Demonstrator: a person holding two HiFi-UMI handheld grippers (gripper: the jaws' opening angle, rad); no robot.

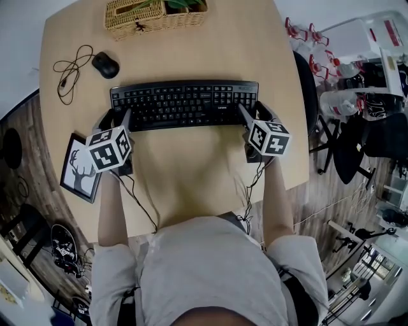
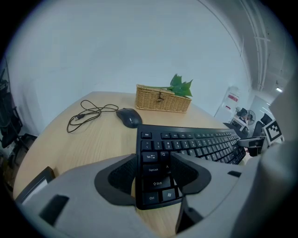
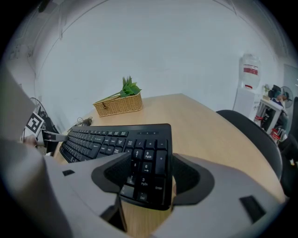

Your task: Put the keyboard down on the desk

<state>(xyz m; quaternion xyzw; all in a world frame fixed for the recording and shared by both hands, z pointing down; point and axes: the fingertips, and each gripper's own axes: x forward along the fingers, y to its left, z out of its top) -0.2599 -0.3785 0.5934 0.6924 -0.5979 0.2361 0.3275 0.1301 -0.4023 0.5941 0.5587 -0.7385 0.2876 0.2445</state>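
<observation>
Two bare forearms reach straight forward from a grey shirt at the frame's bottom, each holding one grey plastic gripper. The left gripper (image 1: 116,119) clamps the left end of the single flat black keyboard (image 1: 185,103), and the right gripper (image 1: 256,116) clamps its right end, ribbed pads against it. The keyboard sits level at mid-frame over the pale wooden desk (image 1: 191,172). Farther off, at upper left, is one glossy black mouse (image 1: 105,65). At the top stands one woven wicker basket (image 1: 153,16).

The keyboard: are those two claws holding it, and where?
Yes. The left gripper clamps the keyboard by its left end, the right gripper by its number-pad end.
</observation>
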